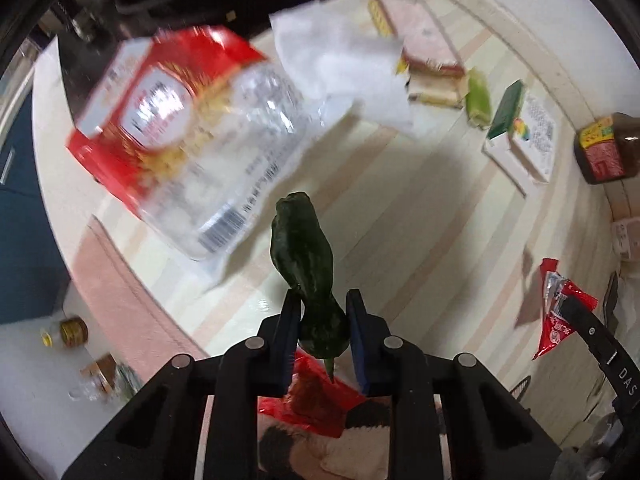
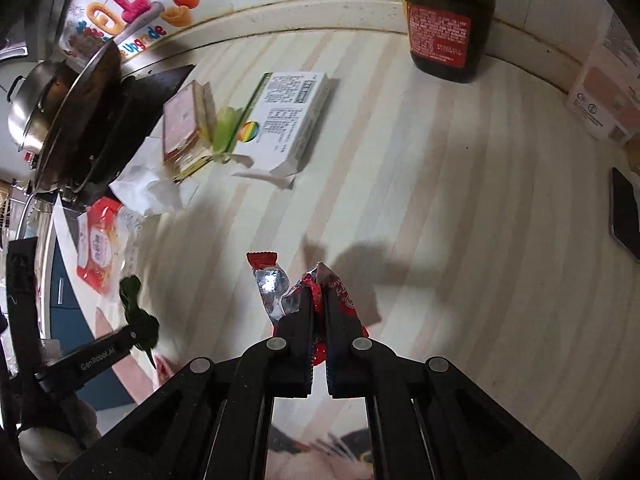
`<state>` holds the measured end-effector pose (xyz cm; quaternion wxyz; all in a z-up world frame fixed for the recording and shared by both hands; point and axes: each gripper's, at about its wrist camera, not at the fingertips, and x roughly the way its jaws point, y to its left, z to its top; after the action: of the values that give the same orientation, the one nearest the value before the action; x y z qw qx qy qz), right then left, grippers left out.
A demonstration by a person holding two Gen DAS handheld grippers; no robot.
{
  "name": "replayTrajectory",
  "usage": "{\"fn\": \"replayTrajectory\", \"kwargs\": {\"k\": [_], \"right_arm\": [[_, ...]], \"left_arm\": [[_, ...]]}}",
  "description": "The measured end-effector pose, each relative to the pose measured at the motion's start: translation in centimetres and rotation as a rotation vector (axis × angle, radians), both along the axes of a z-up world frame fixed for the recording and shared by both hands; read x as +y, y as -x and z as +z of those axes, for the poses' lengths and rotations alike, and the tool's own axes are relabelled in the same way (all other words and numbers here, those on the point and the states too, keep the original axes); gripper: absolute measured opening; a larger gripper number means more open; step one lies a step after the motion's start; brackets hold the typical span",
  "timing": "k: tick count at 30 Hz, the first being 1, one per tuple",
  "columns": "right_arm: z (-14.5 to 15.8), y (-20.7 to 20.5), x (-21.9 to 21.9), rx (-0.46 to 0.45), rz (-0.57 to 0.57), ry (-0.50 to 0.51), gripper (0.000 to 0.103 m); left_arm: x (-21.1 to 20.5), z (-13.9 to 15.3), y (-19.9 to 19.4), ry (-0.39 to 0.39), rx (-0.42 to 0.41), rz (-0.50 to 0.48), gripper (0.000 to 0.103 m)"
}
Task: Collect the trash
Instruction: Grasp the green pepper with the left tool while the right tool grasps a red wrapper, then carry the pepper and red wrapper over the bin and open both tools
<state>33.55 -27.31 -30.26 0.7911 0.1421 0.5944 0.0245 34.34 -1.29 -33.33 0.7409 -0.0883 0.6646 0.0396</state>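
Trash-wise, the right gripper point(image 2: 319, 312) is clamped tight on a red snack wrapper point(image 2: 308, 292) with a silver foil inside, held just above the striped counter point(image 2: 440, 200). The left gripper point(image 1: 323, 312) is pinching a wrinkly dark green pepper point(image 1: 303, 252), also up off the counter. Readable text: "GenRobot.AI" on the left tool, "DAS" on the right one. The brown bottle point(image 2: 446, 16) has a red label, too small to read.

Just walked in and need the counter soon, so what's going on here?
Someone is clearing trash off the striped counter. The left tool is shut on a dark green pepper; the right tool is shut on a red snack wrapper. A white tissue, flattened boxes and a red plastic package lie uncollected.
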Motion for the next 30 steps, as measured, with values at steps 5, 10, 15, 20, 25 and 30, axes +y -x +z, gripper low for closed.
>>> {"fn": "replayTrajectory", "kwargs": {"k": [5,10,15,20,25,30], "right_arm": [[2.8,0.5,2.6,-0.046,0.052,0.014,0.003],[6.1,1.2,6.5,-0.109,0.105,0.003,0.003],[8.3,2.9,12.8,-0.146,0.207,-0.026,0.003],[8.0,5.9,21.6,-0.137,0.351,-0.063,0.003],[4.5,9.7,31.8,-0.080,0.512,-0.073,0.003],[-2.4,13.9,41.1,0.017,0.659,-0.057,0.003]], "left_arm": [[2.1,3.9,1.9,0.008,-0.097,0.021,0.019],[6.1,7.9,4.7,0.022,-0.196,0.067,0.019],[11.7,10.4,5.3,0.015,-0.262,0.142,0.019],[19.6,10.0,10.9,0.013,-0.273,0.283,0.019],[27.5,6.7,16.9,0.013,-0.216,0.443,0.019],[35.5,-0.5,24.5,0.032,-0.116,0.628,0.019]]}}
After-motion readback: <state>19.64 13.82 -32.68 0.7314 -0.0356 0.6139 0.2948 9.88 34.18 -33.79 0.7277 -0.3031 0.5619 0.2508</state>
